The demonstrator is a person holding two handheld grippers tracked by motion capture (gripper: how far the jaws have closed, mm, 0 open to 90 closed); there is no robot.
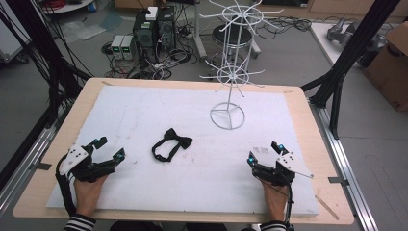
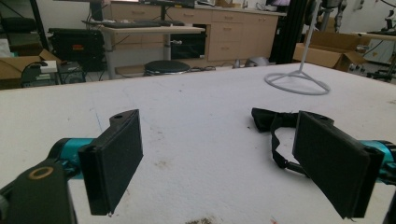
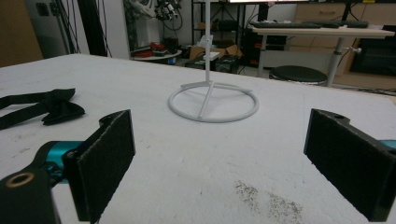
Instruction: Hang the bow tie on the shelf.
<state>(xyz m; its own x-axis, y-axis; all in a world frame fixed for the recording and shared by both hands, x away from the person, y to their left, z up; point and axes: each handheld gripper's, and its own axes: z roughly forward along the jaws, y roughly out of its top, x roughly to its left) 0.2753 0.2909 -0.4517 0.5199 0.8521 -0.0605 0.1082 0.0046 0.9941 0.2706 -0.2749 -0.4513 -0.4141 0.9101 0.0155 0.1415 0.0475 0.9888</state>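
High view: black fabric bow tie [image 1: 171, 143] lies untouched on white-padded worktop [image 1: 144, 115], white wire rack [image 1: 230, 72] bare, left gripper [image 1: 109, 148] and right gripper [image 1: 263, 151] jaws apart, empty — nothing apparently started.

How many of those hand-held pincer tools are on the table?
2. The left gripper sits near the table's left front edge, jaws open toward the black bow tie. The right gripper sits near the right front edge, jaws open toward the white wire stand.

Grey floor [image 1: 288, 53] beyond the table holds computer towers [image 1: 155, 26], tangled cables [image 1: 168, 60], a round stool [image 1: 232, 34] and cardboard boxes [image 1: 390, 67].
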